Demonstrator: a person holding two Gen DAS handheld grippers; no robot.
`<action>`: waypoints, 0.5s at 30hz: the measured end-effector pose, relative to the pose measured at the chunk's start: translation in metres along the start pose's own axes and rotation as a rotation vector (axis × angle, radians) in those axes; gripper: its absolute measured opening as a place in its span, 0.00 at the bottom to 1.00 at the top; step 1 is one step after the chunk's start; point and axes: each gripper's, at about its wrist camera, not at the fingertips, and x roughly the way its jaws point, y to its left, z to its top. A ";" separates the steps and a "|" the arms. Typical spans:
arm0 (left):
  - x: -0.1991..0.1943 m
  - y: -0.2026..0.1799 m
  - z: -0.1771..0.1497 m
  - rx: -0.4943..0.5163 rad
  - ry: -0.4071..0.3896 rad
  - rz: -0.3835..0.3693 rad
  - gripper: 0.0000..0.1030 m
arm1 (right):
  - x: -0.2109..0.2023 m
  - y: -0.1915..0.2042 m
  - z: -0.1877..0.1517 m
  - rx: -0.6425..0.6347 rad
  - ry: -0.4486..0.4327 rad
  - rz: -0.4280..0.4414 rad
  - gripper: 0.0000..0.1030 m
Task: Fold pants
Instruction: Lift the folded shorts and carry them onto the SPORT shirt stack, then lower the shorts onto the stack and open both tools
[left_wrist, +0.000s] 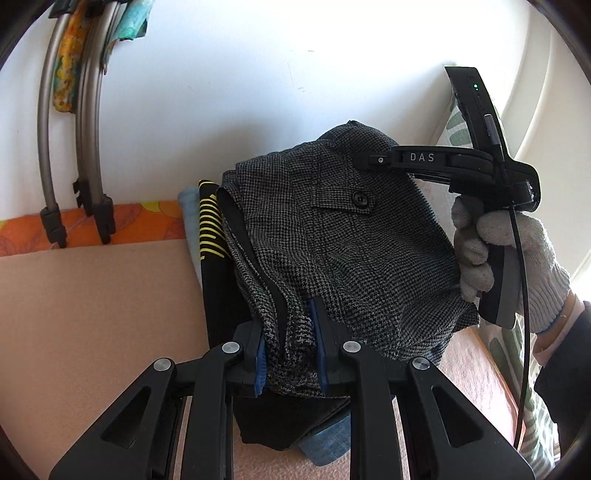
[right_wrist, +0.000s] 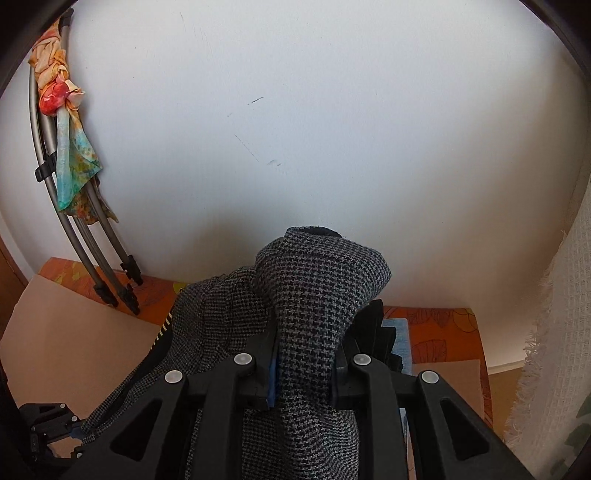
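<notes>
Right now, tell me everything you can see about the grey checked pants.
The pants are a dark grey houndstooth weave that looks like wool, with a dark lining showing at one edge. A flapped pocket with a black button faces the left wrist view. They are bunched and held up off the pink surface, above a pile of other clothes. The left gripper pinches a thick fold at the near edge; the right gripper clamps another fold that bulges above its fingers.
</notes>
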 end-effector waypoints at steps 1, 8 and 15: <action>0.000 0.001 0.001 0.000 0.007 -0.003 0.18 | 0.003 -0.002 0.000 0.001 0.005 -0.010 0.24; -0.009 -0.001 0.004 -0.009 0.068 -0.010 0.23 | 0.000 -0.019 0.000 0.035 0.004 -0.156 0.56; -0.034 -0.003 0.005 0.002 0.083 -0.004 0.27 | -0.037 -0.034 -0.008 0.153 -0.037 -0.145 0.60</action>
